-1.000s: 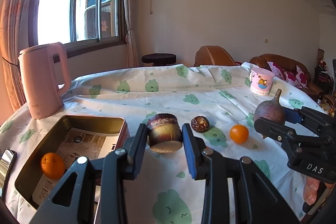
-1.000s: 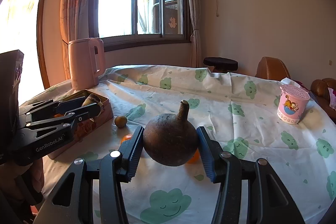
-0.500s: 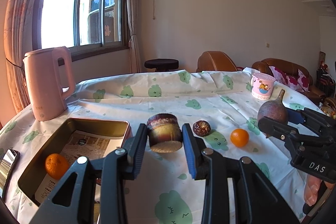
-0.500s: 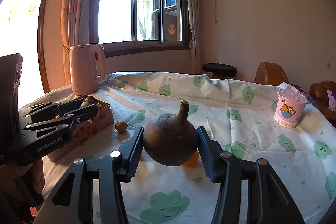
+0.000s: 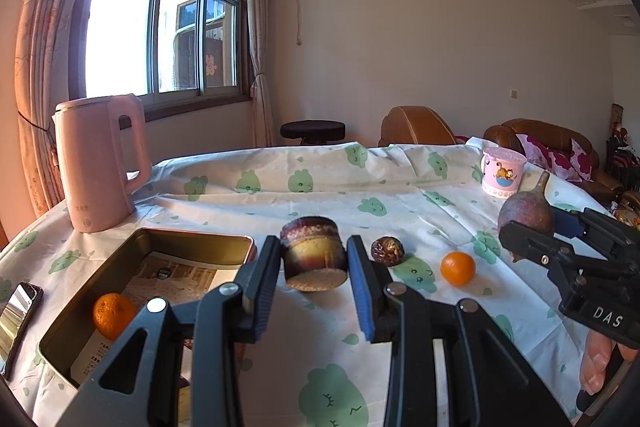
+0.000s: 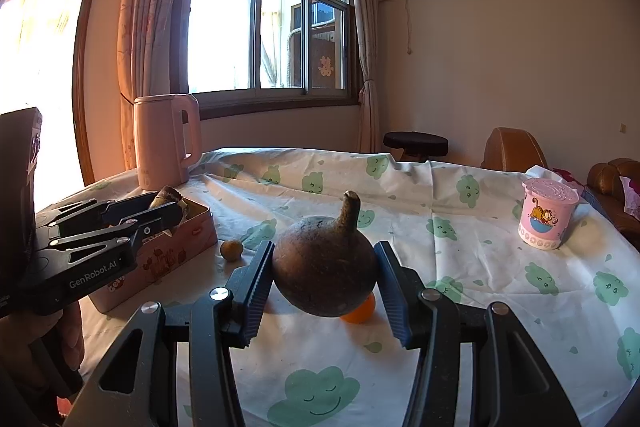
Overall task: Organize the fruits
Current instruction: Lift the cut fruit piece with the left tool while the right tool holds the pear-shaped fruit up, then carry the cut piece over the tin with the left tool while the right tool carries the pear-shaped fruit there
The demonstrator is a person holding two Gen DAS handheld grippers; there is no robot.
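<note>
The left gripper [image 5: 314, 273] pinches a short cut stalk [image 5: 313, 253] above the tablecloth [image 5: 280, 187]; the right gripper [image 6: 324, 281] clamps a round brown fruit [image 6: 324, 267]

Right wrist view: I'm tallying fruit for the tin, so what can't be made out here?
- Orange: mostly hidden behind the brown stemmed fruit held in the right gripper.
- Tin: its inside is blocked by its near wall and the left gripper.
- Small round fruit: too small to identify.
</note>
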